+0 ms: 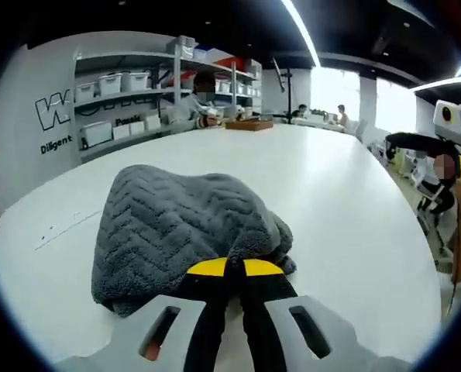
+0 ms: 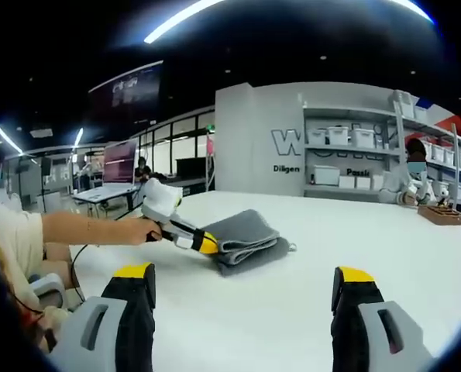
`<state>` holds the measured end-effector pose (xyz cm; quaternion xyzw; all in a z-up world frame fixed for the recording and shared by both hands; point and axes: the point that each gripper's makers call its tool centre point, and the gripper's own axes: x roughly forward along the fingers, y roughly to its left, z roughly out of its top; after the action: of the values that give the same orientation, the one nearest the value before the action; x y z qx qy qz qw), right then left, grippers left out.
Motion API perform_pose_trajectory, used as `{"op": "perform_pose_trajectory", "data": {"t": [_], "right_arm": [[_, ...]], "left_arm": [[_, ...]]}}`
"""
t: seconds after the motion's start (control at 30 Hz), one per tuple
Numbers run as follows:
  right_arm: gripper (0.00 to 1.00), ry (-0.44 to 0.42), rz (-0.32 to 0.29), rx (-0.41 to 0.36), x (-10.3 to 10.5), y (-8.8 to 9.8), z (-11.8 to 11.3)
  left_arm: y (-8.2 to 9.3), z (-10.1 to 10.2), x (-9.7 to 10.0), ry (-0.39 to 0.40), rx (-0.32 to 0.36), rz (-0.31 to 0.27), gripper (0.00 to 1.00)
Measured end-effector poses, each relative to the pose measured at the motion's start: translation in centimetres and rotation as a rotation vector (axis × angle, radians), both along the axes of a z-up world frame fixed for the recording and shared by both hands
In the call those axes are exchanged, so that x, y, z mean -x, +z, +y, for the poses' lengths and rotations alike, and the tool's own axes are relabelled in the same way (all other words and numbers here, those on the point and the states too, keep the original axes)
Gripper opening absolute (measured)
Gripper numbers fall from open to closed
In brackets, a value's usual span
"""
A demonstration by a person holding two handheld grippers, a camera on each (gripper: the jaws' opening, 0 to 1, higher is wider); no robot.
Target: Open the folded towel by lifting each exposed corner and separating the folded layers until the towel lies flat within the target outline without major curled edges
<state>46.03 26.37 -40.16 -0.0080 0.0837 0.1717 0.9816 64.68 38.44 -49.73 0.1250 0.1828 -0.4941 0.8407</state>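
The left claw (image 1: 226,267) is pinched on the folded towel (image 1: 176,225)'s near edge, the right claw (image 2: 242,283) wide, well short of the towel; next, probably peel that layer back.

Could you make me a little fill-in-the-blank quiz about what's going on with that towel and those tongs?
1. The grey towel on the white table is still ____.
2. The left tongs are ____ on the towel's edge.
3. The right tongs are wide ____, away from the towel.
4. The tips of both tongs are coloured ____.

Missing words: folded; shut; open; yellow
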Motion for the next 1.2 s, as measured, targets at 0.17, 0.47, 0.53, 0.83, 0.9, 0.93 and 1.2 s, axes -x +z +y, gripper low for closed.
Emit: {"op": "perform_pose_trajectory", "data": {"t": [0.17, 0.47, 0.53, 0.83, 0.9, 0.93, 1.2], "right_arm": [[0.96, -0.008, 0.03, 0.017, -0.2, -0.8, 0.0], [0.99, -0.011, 0.084, 0.065, -0.6, -2.3, 0.5], [0.99, -0.008, 0.094, 0.077, -0.8, -2.6, 0.7], [0.99, 0.038, 0.135, 0.121, -1.0, -3.9, 2.4], [1.0, 0.048, 0.146, 0.138, -1.0, -4.2, 2.7], [1.0, 0.051, 0.157, 0.151, -1.0, -4.5, 2.8], [1.0, 0.054, 0.164, 0.164, -1.1, -4.7, 3.2]], "left_arm": [[0.0, 1.2, 0.3, -0.003, 0.006, -0.018, 0.04], [0.1, 3.7, 0.6, 0.008, 0.02, 0.001, 0.04], [0.1, 4.3, 0.5, 0.013, 0.022, 0.006, 0.04], [0.3, 7.5, 0.4, 0.048, 0.043, 0.025, 0.04], [0.4, 8.3, 0.2, 0.057, 0.05, 0.021, 0.04], [0.4, 8.9, 0.1, 0.066, 0.039, 0.007, 0.04], [0.5, 12.5, 0.5, 0.098, 0.024, -0.022, 0.04]]}}
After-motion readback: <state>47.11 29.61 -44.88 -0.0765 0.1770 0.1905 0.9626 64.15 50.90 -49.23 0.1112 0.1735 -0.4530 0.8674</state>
